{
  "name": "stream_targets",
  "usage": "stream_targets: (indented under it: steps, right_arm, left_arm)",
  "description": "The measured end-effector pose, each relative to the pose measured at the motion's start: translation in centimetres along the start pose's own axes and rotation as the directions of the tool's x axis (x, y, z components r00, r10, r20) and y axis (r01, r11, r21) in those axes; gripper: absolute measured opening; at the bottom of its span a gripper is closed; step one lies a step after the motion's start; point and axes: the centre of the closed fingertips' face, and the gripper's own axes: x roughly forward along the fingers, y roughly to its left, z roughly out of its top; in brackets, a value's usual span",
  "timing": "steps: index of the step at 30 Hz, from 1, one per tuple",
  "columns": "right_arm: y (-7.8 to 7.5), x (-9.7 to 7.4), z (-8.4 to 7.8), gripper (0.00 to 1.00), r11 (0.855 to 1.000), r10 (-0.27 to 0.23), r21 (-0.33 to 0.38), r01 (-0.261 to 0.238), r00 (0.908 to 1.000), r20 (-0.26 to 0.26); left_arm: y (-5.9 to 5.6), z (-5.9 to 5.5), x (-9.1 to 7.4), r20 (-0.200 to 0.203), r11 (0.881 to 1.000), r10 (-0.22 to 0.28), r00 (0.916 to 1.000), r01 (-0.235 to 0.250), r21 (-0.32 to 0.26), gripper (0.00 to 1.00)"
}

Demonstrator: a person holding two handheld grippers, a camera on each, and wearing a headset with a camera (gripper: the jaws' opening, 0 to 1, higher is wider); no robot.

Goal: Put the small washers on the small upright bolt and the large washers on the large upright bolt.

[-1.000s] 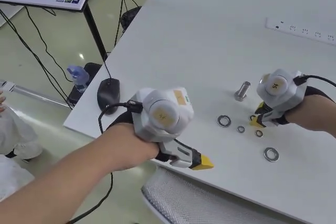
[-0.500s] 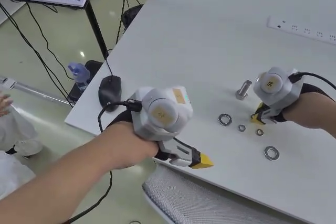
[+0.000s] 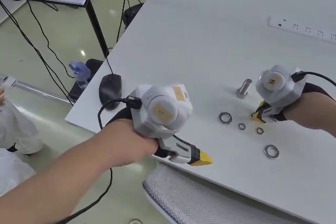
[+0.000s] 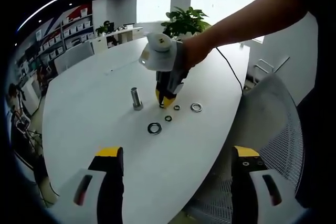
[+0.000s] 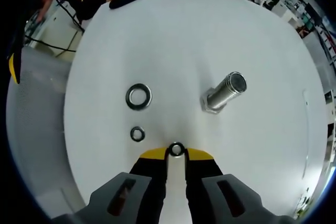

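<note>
Right gripper is pinching a small ring beside the large bolt near the table's front edge; left gripper hangs, jaws spread wide.

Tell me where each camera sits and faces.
Head view: on the headset, facing down at the table; both forearms, left gripper and right gripper show.
Left gripper view: on that gripper, facing across at the right gripper; own jaws wide apart.
Right gripper view: facing down; jaws pinching a small washer.
All share the bolt.
</note>
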Motion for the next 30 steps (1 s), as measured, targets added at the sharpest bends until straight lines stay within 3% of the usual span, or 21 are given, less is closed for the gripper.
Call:
stream_targets:
  steps: [14, 30]
  right_arm:
    - [0.4, -3.3, -2.0, 0.13, 0.997, -0.017, 0.070, 0.015, 0.9995, 0.028]
    - [0.3, -6.4, -7.1, 0.13, 0.986, -0.057, 0.156, 0.052, 0.9980, 0.029]
  left_arm:
    - [0.3, 0.3, 0.6, 0.002, 1.000, -0.001, 1.0000, 0.001, 0.008, 0.85]
    - [0.8, 0.7, 1.0, 0.004, 1.000, 0.015, 0.9999, -0.015, 0.007, 0.85]
